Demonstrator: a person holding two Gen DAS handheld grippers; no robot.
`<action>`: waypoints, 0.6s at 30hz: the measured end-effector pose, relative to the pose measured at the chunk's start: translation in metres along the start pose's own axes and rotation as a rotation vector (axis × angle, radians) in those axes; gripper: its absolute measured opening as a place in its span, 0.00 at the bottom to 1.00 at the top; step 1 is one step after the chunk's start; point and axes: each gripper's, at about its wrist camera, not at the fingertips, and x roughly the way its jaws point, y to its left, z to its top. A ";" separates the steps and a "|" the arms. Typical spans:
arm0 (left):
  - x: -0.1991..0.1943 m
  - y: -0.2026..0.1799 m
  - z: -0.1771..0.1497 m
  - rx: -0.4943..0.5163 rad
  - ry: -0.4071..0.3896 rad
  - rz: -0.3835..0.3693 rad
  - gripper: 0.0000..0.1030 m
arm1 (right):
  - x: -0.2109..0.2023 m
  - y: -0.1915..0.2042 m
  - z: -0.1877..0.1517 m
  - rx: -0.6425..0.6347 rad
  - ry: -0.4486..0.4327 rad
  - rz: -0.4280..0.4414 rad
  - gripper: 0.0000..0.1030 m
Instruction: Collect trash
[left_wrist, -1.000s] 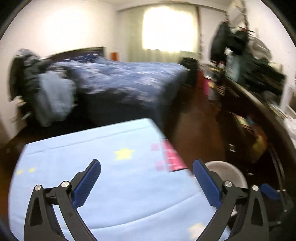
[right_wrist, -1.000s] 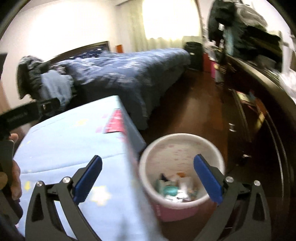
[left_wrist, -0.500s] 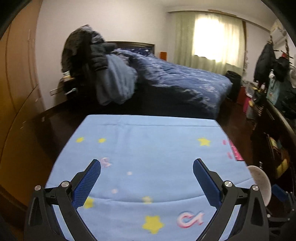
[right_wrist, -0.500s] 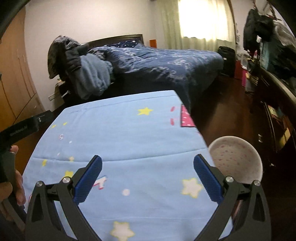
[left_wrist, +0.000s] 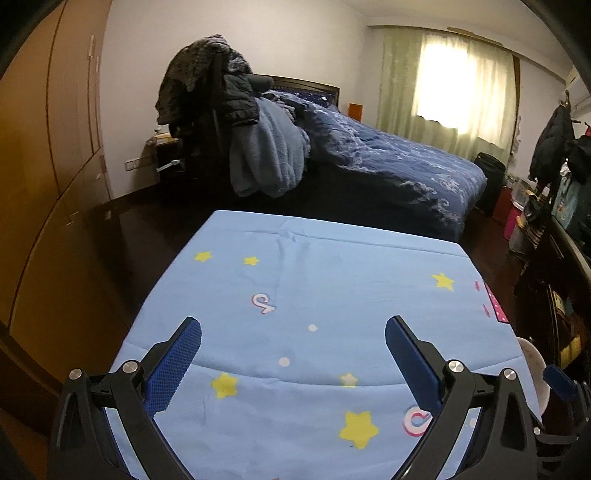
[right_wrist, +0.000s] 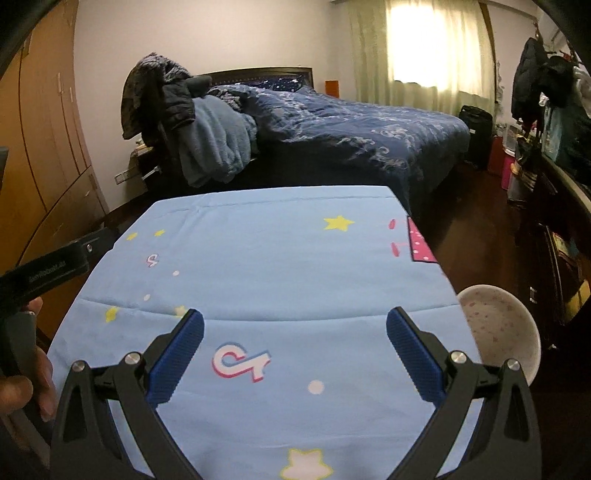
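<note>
A white and pink waste bin (right_wrist: 498, 328) stands on the floor by the table's right edge; only a sliver of the bin (left_wrist: 533, 369) shows in the left wrist view, and its contents are hidden. The table wears a light blue cloth (left_wrist: 314, 295) printed with yellow stars, and the cloth (right_wrist: 277, 258) carries no loose trash that I can see. My left gripper (left_wrist: 293, 332) hovers open over the near part of the cloth, holding nothing. My right gripper (right_wrist: 295, 325) hangs open over the near right part, left of the bin, also holding nothing.
A bed with a dark blue quilt (left_wrist: 388, 162) lies beyond the table, clothes piled on a chair (left_wrist: 236, 129) at its left. Wooden wardrobes (left_wrist: 44, 166) line the left wall. A dark cluttered desk (right_wrist: 561, 206) runs along the right. A hand (right_wrist: 22, 387) grips the left tool.
Both grippers have swung left and back from the bin to face the table squarely. The bin, once under the right gripper, now sits at the right edge.
</note>
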 end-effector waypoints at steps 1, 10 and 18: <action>0.000 0.002 -0.001 -0.004 0.002 -0.001 0.96 | 0.001 0.001 0.000 -0.002 0.003 0.002 0.97; 0.004 0.011 -0.002 -0.013 0.018 -0.009 0.96 | 0.002 0.013 -0.002 -0.032 0.005 0.016 0.97; 0.005 0.010 -0.006 0.016 0.016 0.018 0.96 | 0.001 0.017 -0.003 -0.051 -0.005 0.012 0.97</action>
